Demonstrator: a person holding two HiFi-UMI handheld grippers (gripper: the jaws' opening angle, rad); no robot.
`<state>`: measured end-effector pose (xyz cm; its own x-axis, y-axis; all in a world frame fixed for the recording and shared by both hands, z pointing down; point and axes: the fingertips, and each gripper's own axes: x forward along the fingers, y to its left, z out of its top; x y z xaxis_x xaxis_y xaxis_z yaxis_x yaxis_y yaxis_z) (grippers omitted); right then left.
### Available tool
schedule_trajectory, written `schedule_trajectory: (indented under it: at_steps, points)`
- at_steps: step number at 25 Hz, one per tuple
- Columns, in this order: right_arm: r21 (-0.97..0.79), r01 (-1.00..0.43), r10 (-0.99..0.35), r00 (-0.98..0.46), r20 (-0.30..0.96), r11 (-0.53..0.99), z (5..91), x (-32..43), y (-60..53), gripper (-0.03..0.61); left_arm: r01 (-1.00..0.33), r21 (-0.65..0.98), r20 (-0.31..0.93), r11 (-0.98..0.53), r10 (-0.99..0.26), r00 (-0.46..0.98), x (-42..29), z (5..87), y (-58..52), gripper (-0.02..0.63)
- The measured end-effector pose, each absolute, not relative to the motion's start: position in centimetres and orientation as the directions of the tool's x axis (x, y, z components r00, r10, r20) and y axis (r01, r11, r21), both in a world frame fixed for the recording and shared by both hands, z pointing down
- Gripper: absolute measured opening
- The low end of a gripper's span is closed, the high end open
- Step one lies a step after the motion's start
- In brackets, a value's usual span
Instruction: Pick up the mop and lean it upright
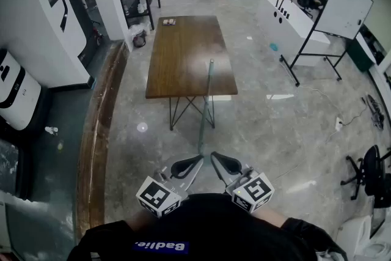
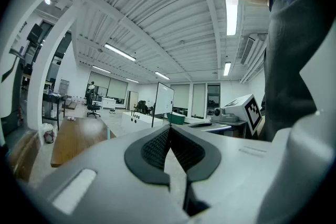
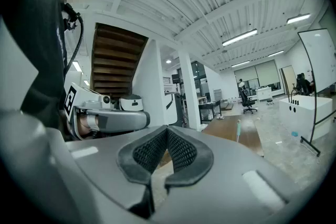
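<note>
Close in front of the person's chest, the left gripper [image 1: 190, 162] and the right gripper [image 1: 222, 161] were held level, each with its jaws pressed together on nothing, clear of the mop [image 1: 204, 108]. Just beyond them the mop stood nearly upright, its thin handle seemingly propped on the near edge of the table [image 1: 183, 46], toward the near right corner. With that single prop and a glossy floor [image 1: 269, 125] beneath, the handle could probably slide along the edge and topple if nudged.

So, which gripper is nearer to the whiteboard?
Right. The whiteboard stands far off to the front right. The right gripper is on that side, shut, and the left gripper is beside it, further left.
</note>
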<state>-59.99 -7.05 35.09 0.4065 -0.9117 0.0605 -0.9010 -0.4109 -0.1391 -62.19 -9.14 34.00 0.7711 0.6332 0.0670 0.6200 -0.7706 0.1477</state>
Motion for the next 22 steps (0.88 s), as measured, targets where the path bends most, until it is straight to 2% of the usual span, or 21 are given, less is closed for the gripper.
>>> schedule_trajectory:
  at_steps: [3,22]
  points:
    - [-0.147,-0.9,-0.912,0.405,0.07,-0.411,35.0,-60.1,-6.9,0.003,0.618,0.121,0.026,-0.777,0.625,0.78,-61.9,32.7,-9.1,0.02]
    - [-0.183,-0.883,-0.902,0.417,0.113,-0.432,36.5,-59.1,-5.5,0.005,0.615,0.137,0.062,-0.776,0.627,0.777,-61.2,33.7,-7.9,0.02]
